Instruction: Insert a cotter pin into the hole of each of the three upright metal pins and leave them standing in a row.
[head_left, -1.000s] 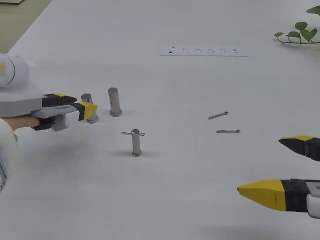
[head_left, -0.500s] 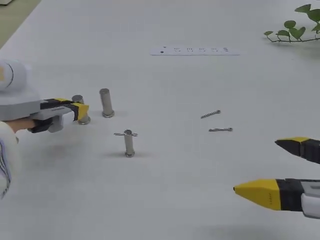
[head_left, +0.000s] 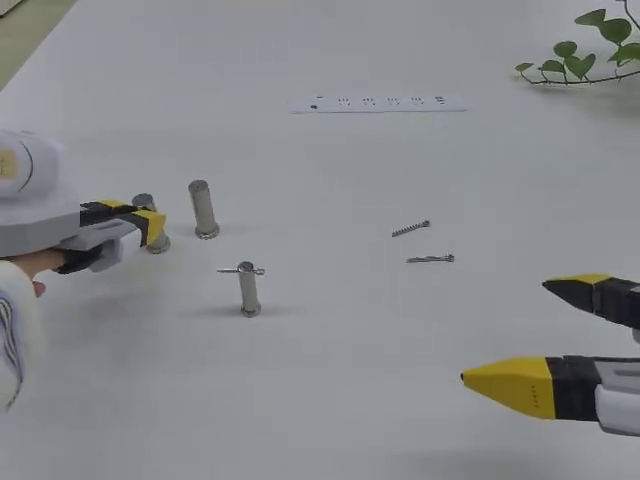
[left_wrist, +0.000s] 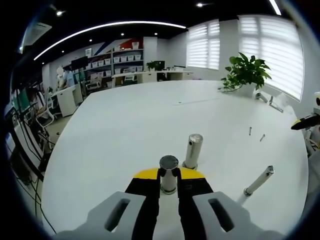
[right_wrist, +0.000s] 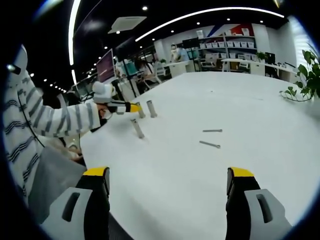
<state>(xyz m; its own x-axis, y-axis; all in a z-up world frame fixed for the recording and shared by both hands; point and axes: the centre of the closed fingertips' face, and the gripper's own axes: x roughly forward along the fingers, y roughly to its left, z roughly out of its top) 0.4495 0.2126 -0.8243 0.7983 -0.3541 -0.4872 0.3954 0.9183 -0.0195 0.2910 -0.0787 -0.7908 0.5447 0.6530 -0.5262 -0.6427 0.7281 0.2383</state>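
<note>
My left gripper (head_left: 150, 226) was clenched on the held pin (head_left: 145, 204), the leftmost of the three. In the left gripper view that pin (left_wrist: 168, 173) stood upright between my two jaws, with a pad pressed against each side and its round top clear above them. The second pin (head_left: 203, 208) stood upright just beside it on the table (head_left: 340, 400), untouched and with nothing through it. The third pin (head_left: 247, 291) stood nearer to me, apart from those two, with a fitted cotter (head_left: 240, 270) lying crosswise through its top.

My right gripper (head_left: 505, 331) hung well off to the right with its jaws released and spread wide, grasping nothing. In the right gripper view its two yellow tips (right_wrist: 167, 185) framed bare table.

Two loose cotters lay flat between my grippers, nearer the right one. The far cotter (head_left: 410, 229) lay slanted, and the near cotter (head_left: 430, 259) lay almost level just beside it, the two not touching.

At the back of the table lay a white power strip (head_left: 378, 103), and a leafy plant (head_left: 585, 50) reached in at the far right corner.
</note>
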